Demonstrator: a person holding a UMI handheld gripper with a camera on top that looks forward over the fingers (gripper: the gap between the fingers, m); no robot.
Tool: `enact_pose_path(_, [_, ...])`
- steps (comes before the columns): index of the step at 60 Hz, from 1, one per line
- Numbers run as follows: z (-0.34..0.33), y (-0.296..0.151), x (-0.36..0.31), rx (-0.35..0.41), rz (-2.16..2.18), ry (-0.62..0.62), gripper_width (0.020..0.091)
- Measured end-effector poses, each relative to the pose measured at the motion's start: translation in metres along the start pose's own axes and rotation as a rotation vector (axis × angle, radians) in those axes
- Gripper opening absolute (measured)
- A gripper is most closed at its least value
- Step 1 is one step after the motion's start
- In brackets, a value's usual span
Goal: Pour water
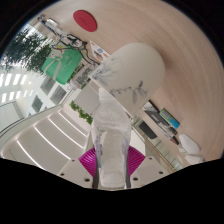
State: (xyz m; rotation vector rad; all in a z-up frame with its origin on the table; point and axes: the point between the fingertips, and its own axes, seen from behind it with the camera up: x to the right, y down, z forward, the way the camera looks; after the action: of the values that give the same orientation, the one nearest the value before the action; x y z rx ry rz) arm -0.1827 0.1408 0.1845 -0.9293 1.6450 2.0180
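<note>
A clear plastic bottle stands between my fingers and reaches forward from them, its top end near a pale rounded thing beyond it. My gripper is shut on the bottle's lower part. Both magenta pads press against its sides. The whole scene looks tilted in the gripper view. I cannot make out a water level in the bottle or what the pale rounded thing is.
A white curved table edge runs to the left of the fingers. Green items and a red disc sit far beyond. Cluttered shelves or desks lie to the right.
</note>
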Motion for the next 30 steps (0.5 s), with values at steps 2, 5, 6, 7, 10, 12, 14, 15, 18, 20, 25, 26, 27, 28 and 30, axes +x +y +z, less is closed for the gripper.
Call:
enact_pose_path(2, [0.000,0.000,-0.003,-0.002,0.014,-0.010,0.0366])
enact_pose_path(5, [0.002,0.003,-0.004,-0.025,0.000,-0.007,0.0366])
enact_pose_path(6, [0.004,0.006,-0.004,-0.034,-0.012,0.003,0.0366])
enact_pose_path(7, [0.004,0.008,-0.004,-0.040,-0.021,0.015,0.0365])
enact_pose_path(10, [0.007,0.022,-0.004,-0.095,-0.104,0.048,0.0365])
enact_pose_path(12, [0.008,0.035,-0.009,-0.141,-0.195,0.061,0.0372])
enact_pose_path(14, [-0.004,0.047,-0.012,-0.200,-0.313,0.056,0.0366])
enact_pose_path(15, [0.001,0.053,-0.021,-0.203,-0.365,0.068,0.0367])
enact_pose_path(18, [-0.002,0.062,-0.041,-0.242,-0.573,0.076,0.0365])
enact_pose_path(20, [-0.007,0.063,-0.055,-0.270,-0.744,0.072,0.0366])
enact_pose_path(25, [-0.009,0.041,-0.111,-0.187,-1.182,0.104,0.0368])
enact_pose_path(26, [-0.016,0.028,-0.123,-0.178,-1.275,0.080,0.0369])
enact_pose_path(27, [-0.009,0.017,-0.137,-0.122,-1.345,0.098,0.0368])
enact_pose_path(28, [-0.009,0.006,-0.152,-0.077,-1.424,0.109,0.0370])
enact_pose_path(30, [-0.010,-0.009,-0.178,0.029,-1.580,0.130,0.0376])
